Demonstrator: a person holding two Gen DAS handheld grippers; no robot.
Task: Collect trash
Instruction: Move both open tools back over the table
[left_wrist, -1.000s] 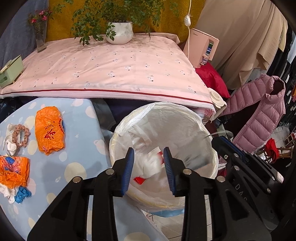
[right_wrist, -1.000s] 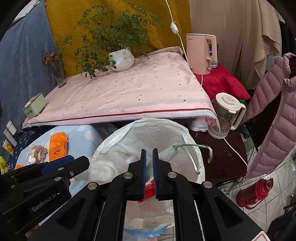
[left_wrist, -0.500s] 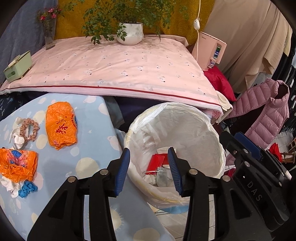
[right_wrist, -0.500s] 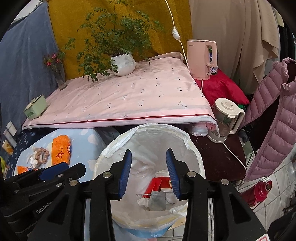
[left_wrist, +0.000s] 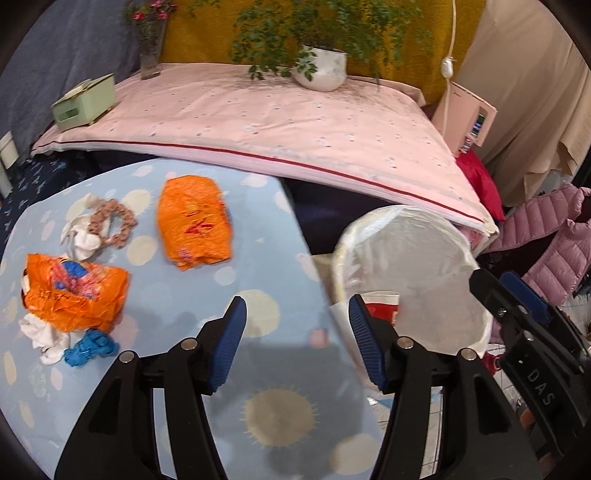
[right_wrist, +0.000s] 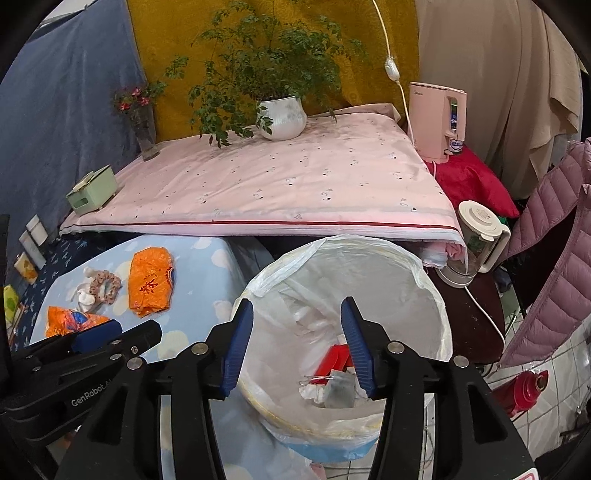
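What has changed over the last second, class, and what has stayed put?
The right gripper, shut a second ago over the bin, has opened, letting its scrap fall onto the trash inside. The left gripper, open throughout, swung left from the bin toward the blue table. The orange bags, scrunchie and plant stayed put.

Our two grippers: matte black frames, blue ribbed finger pads.
We see silver pivot screws on each arm of the left gripper and right gripper; white "GenRobot" lettering marks the left body, "DAS" the right.
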